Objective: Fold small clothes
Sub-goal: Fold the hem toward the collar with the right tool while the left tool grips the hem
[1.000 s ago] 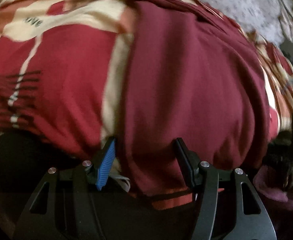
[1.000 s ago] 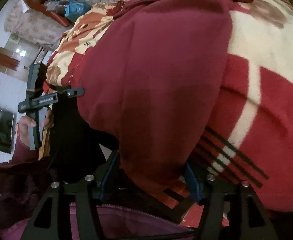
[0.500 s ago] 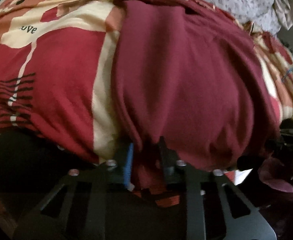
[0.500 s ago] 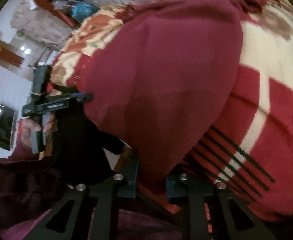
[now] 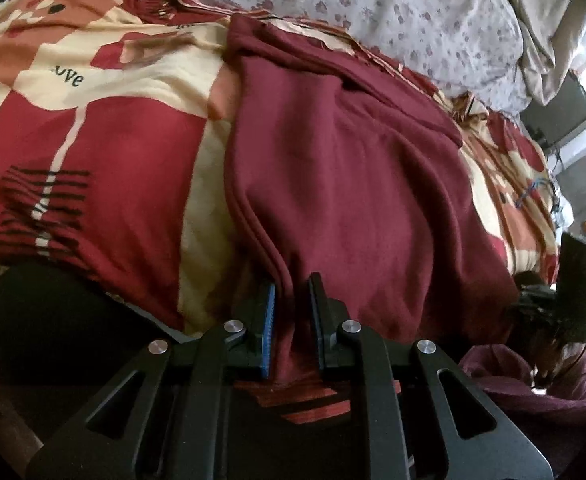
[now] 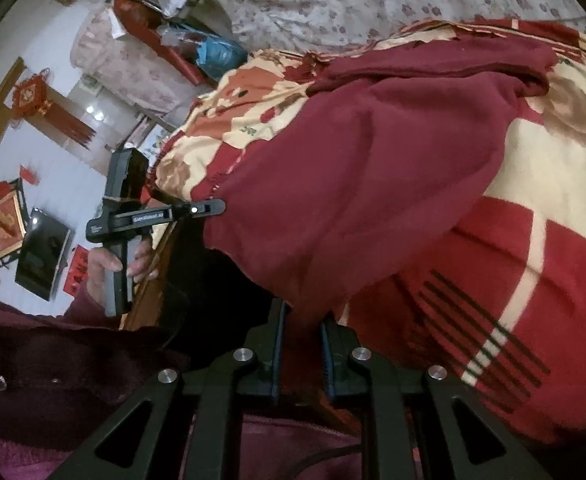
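So both my grippers are clamped on the near hem of the maroon garment right now. The left gripper has its blue pad and black pad squeezed onto a bunched fold of the fabric at the garment's left edge, where you can see a doubled seam running down into the jaws. The right gripper is pinched on the other near corner, cloth tucked between its two pads. The garment itself is spread across a blanket with red, cream and orange blocks, black stripe marks and a bit of lettering, and its far end reaches up toward a floral sheet with small purple flowers. From the right wrist view I can see the left gripper out to the side, biting the garment's edge, with a hand wrapped around its handle and a dark red sleeve below it. Hem looks lifted off the blanket at both corners.
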Demonstrator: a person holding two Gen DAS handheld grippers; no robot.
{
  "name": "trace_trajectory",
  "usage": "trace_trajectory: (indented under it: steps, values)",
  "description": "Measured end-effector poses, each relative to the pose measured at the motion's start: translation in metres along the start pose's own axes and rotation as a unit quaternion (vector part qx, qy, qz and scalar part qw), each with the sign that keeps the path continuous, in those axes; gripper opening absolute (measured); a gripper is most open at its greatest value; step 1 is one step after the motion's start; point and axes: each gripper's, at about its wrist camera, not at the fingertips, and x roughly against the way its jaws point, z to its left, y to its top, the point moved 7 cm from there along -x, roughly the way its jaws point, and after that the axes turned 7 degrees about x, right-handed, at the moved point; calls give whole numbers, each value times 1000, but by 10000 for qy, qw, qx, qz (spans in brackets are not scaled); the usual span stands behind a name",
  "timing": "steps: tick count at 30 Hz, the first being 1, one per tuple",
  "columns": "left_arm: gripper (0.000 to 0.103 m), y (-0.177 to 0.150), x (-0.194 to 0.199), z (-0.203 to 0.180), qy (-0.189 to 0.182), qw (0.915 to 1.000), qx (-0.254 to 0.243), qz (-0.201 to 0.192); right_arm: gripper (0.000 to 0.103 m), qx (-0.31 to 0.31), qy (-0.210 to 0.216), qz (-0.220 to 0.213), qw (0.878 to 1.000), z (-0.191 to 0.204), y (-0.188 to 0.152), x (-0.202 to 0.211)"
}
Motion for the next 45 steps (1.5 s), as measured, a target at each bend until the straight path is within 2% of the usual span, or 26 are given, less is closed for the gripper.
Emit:
trace_trajectory:
  steps: [3,5,6,7,11,13,22,29,31,35,36,38,42,45]
  values:
    - [14,0,-8,-1,22,10000,27,61,16,-5,-67,359,9993,-3,-3,-16]
    - [14,-1,-11,1,42,9999,53,110,32,-63,-233,514,9984,-12,-9,-26]
    - [14,-3,-13,3,104,9999,52,124,46,-163,-269,619,9976,-17,-13,-31]
    - [14,-4,-16,3,145,9998,27,149,47,-303,-253,689,9968,-23,-17,-37]
    - [15,-7,-26,5,416,9989,-85,205,46,-620,-145,753,9951,-34,-23,-47]
    - [15,-9,-30,6,573,9980,-164,220,41,-546,-83,644,9964,-30,-20,-42]
    - [19,-12,-38,9,821,9961,-221,233,41,-255,-188,487,9983,-19,-17,-28]
    - [37,-14,-40,13,851,9958,-140,296,40,-307,-197,509,9980,-20,-17,-31]
    - [44,-14,-44,14,820,9960,-101,332,29,-308,-162,462,9983,-19,-16,-31]
    - [45,-16,-50,12,777,9960,-211,399,22,-196,-87,434,9988,-15,-16,-30]
    - [41,-16,-50,11,756,9960,-266,399,20,-172,-65,437,9989,-13,-16,-30]
    - [15,-14,-47,10,584,9971,-263,419,17,-127,-1,421,9990,-12,-14,-28]
    - [12,1,-27,4,-277,9981,146,532,14,-173,404,51,9990,-3,6,-12]
    - [12,25,-5,-6,-655,9973,203,268,13,-124,559,-362,9977,1,30,9]
